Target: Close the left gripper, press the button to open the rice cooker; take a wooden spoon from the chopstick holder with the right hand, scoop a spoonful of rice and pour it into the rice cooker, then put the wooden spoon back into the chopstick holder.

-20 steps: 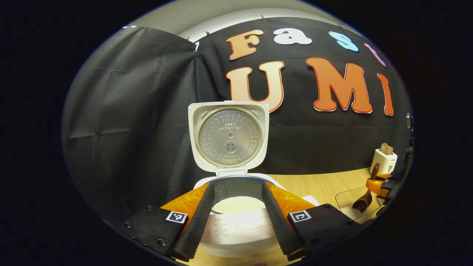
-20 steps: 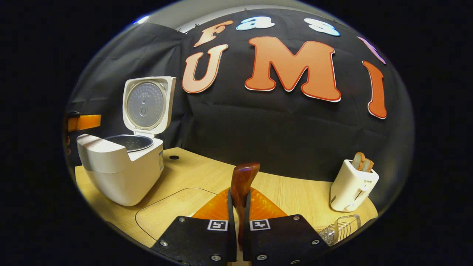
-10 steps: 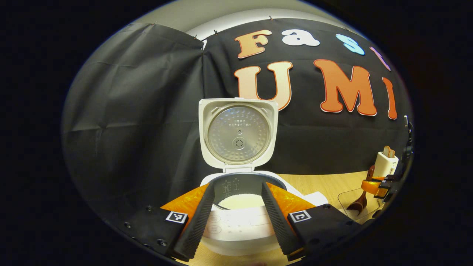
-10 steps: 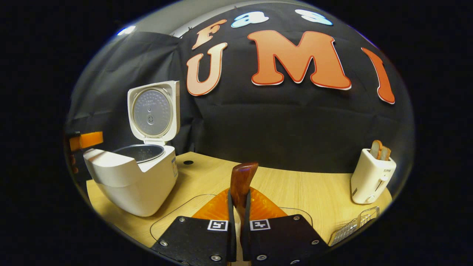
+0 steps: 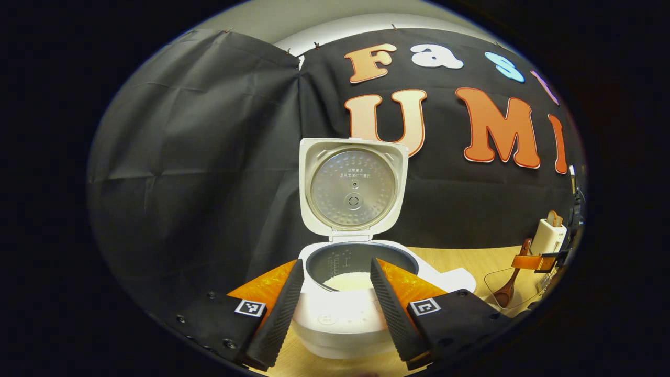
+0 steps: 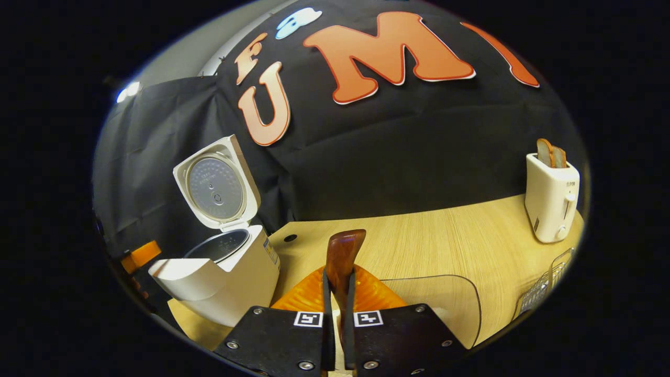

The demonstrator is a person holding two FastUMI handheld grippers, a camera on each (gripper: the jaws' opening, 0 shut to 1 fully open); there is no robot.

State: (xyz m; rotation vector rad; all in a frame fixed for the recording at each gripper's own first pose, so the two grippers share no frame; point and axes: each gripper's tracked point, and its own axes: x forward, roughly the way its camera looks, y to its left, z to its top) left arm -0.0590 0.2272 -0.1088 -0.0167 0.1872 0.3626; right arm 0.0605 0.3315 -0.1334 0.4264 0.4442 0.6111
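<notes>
We see the rice cooker just ahead of our left gripper, lid up, rice inside, so that part looks done. The left gripper is spread wide. Our right gripper squeezes the wooden spoon; putting it back is left. A toaster stands far right.

Faint embossed lines on the rice cooker's inner lid plate stay too small to read, and the small mark on the toaster blurs out too.
</notes>
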